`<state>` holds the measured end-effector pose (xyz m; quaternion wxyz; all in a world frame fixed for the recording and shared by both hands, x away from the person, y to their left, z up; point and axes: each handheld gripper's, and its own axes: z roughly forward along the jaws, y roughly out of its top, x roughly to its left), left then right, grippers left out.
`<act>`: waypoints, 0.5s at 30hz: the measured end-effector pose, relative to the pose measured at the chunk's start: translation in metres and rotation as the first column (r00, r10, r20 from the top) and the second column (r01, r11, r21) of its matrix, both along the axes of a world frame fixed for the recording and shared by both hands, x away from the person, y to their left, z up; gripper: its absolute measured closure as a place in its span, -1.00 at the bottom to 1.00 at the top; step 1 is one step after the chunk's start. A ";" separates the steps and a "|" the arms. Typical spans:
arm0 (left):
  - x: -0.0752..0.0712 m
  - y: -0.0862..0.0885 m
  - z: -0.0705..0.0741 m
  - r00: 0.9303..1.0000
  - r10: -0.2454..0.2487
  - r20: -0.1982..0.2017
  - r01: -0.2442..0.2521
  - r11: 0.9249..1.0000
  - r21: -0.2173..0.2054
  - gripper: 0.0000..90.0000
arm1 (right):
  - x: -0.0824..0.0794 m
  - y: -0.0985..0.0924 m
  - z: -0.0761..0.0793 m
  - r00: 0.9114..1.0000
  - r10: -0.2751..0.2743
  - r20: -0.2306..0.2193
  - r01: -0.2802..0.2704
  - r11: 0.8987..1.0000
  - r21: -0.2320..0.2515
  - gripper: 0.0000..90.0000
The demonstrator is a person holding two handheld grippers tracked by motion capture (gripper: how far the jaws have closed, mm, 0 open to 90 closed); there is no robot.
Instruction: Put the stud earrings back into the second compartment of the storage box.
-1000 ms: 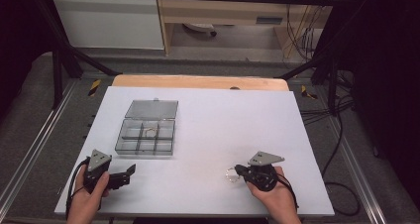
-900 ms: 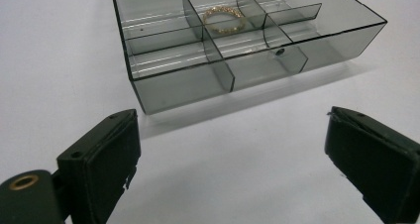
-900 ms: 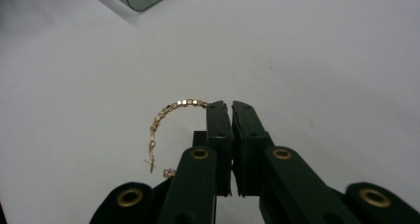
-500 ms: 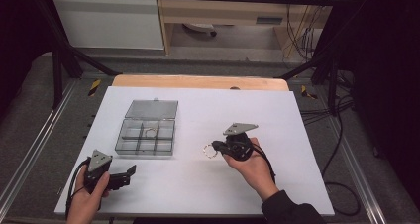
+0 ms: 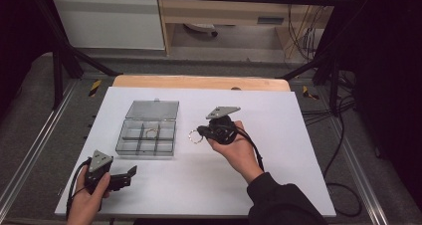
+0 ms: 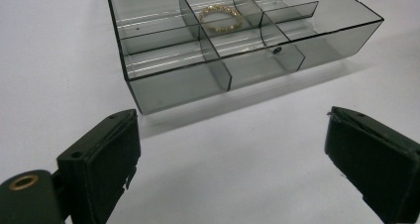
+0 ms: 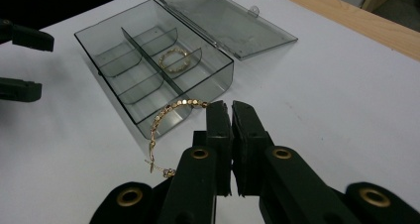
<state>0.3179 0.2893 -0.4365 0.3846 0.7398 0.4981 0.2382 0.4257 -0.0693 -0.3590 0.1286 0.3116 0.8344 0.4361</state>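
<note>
A clear smoky plastic organiser box (image 5: 147, 135) with its lid flat open lies left of the table's middle; a gold bracelet (image 5: 151, 132) rests in one of its compartments (image 6: 221, 19) (image 7: 174, 59). My right gripper (image 5: 199, 132) is raised just right of the box, shut on a second gold bracelet (image 5: 195, 136) that hangs from its tips toward the box (image 7: 171, 116). My left gripper (image 5: 130, 174) rests near the front left of the table, open, jaws wide apart and pointing at the box (image 6: 237, 40).
The white table top (image 5: 278, 135) has free room right of and in front of the box. A wooden strip (image 5: 199, 81) runs along the far edge. Cables (image 5: 343, 135) trail off the right side.
My right gripper has carried the bracelet from the front right of the table leftward and away from the person, up to the box's right side. The left gripper has stayed put.
</note>
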 end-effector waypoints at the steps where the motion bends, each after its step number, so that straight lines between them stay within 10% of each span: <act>1: 0.000 0.000 0.000 1.000 0.000 0.000 0.000 1.000 -0.001 -0.83 | 0.001 0.002 0.001 1.000 0.001 0.003 -0.001 1.000 0.003 0.94; 15: 0.000 -0.002 -0.001 1.000 -0.010 -0.007 0.010 1.000 0.015 -0.83 | 0.026 0.036 0.007 1.000 0.011 0.016 -0.011 1.000 0.002 0.94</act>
